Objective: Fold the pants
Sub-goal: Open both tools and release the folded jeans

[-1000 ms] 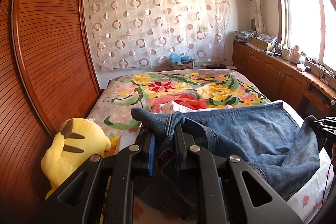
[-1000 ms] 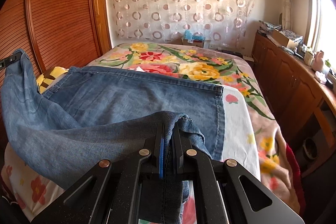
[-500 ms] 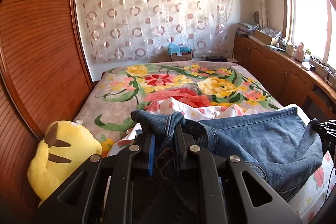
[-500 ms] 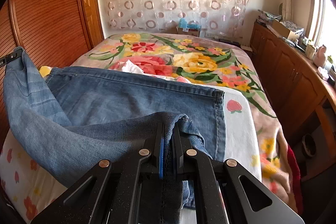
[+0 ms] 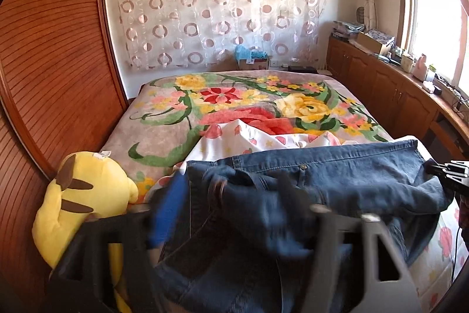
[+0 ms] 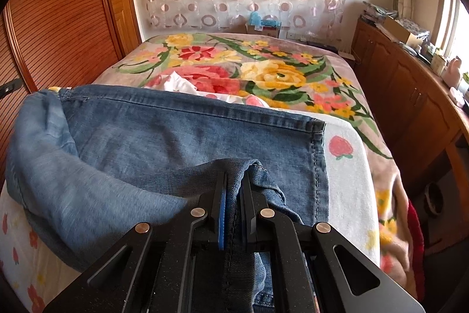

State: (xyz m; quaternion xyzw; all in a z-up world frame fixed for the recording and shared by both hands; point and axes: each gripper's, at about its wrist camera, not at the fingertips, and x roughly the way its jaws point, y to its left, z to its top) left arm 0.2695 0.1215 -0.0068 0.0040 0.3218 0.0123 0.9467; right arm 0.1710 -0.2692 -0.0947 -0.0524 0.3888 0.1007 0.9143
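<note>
Nearest in the left wrist view: left gripper [image 5: 231, 213], blurred, jaws just sprung wide apart, released. Denim of the jeans [image 5: 337, 175] slumped between the spread fingers, pressed by neither pad. Blue pad [image 5: 165, 213] smeared at left.

Nearest in the right wrist view: right gripper [image 6: 233, 201], sharp, jaws clenched on a fold of the jeans [image 6: 176, 134], cloth pinched between the 2 pads and trailing down through the frame.

Jeans spread across the near end of the bed, on a white flowered sheet [image 6: 346, 166]. Top layer lifted and curled toward the camera at left in the right view; flat layer beneath reaching a stitched hem at right.

Only from the left: metal button [image 5: 302, 167] on the jeans, yellow plush toy [image 5: 85, 207] by the bed's near-left corner against the wardrobe [image 5: 52, 72], and the right gripper's black tip [image 5: 448, 172] at the far right edge, touching the denim. Only from the right: red cloth [image 6: 416, 239] hanging off the bed's right side, and the left gripper's tip [image 6: 10, 85] at the far left edge, clear of the cloth.

Beyond the jeans: rumpled sheet edge, then a floral blanket [image 5: 234, 99] over the rest of the bed. To the right, wooden cabinets [image 5: 395, 90] with clutter on top, under a bright window [image 5: 433, 8]. At the far wall, a box with something blue on it [image 5: 252, 56], behind it a sheer curtain [image 5: 219, 5] with ring pattern.
</note>
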